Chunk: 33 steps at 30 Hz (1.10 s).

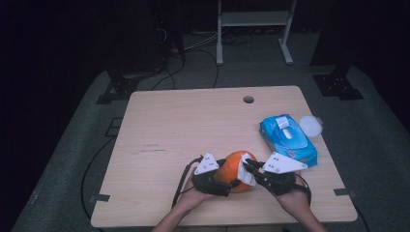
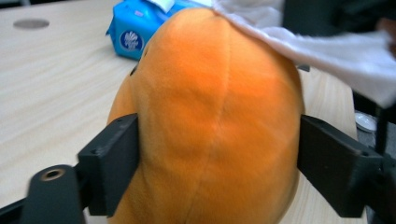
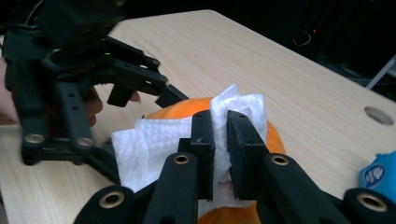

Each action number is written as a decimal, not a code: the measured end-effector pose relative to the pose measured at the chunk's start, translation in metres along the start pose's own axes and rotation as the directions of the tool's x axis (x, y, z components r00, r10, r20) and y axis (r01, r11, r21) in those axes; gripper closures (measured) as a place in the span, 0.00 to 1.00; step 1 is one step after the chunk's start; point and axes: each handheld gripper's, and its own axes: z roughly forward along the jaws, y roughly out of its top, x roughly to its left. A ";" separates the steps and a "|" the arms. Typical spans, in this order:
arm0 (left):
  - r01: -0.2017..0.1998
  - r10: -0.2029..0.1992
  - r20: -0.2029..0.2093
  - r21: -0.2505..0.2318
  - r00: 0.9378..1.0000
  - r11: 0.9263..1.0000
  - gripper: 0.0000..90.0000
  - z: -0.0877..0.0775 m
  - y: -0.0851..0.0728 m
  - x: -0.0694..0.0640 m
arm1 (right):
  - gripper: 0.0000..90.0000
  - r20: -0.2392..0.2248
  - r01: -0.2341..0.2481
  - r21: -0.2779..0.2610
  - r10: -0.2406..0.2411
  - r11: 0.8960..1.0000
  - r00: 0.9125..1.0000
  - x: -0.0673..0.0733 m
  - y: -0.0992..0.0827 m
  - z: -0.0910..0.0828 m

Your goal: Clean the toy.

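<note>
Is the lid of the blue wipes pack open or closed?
Open: on the wipes pack, the white lid stands flipped up from its opening.

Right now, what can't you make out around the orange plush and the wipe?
- Orange plush: its front, left gripper view, turned away.
- Its top, right gripper view: white wipe covers it.
- Blue wipes pack: right gripper view, cut by the edge.
- Pack label, high view: too small.

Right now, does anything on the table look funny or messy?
Nothing is spilled or broken. The odd bit: a round white lid lies loose on the table beside the blue wipes pack, right near the edge.
</note>
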 end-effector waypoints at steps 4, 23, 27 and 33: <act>-0.065 0.065 0.013 0.044 0.998 0.997 0.09 0.002 -0.003 0.005 | 0.89 -0.003 -0.067 -0.004 0.067 0.998 0.998 -0.017 -0.008 -0.008; -0.150 0.150 -0.022 -0.005 0.988 0.989 0.37 -0.024 0.024 -0.017 | 0.90 -0.057 -0.214 -0.090 0.210 0.973 0.976 -0.037 -0.012 -0.018; -0.133 0.134 -0.023 0.048 0.991 0.990 0.37 -0.022 0.020 -0.016 | 0.90 -0.049 -0.173 -0.093 0.169 0.981 0.984 -0.024 -0.006 -0.017; -0.102 0.104 -0.018 0.073 0.994 0.992 0.38 -0.020 0.016 -0.012 | 0.90 -0.017 -0.095 -0.085 0.094 0.992 0.995 -0.006 0.001 -0.014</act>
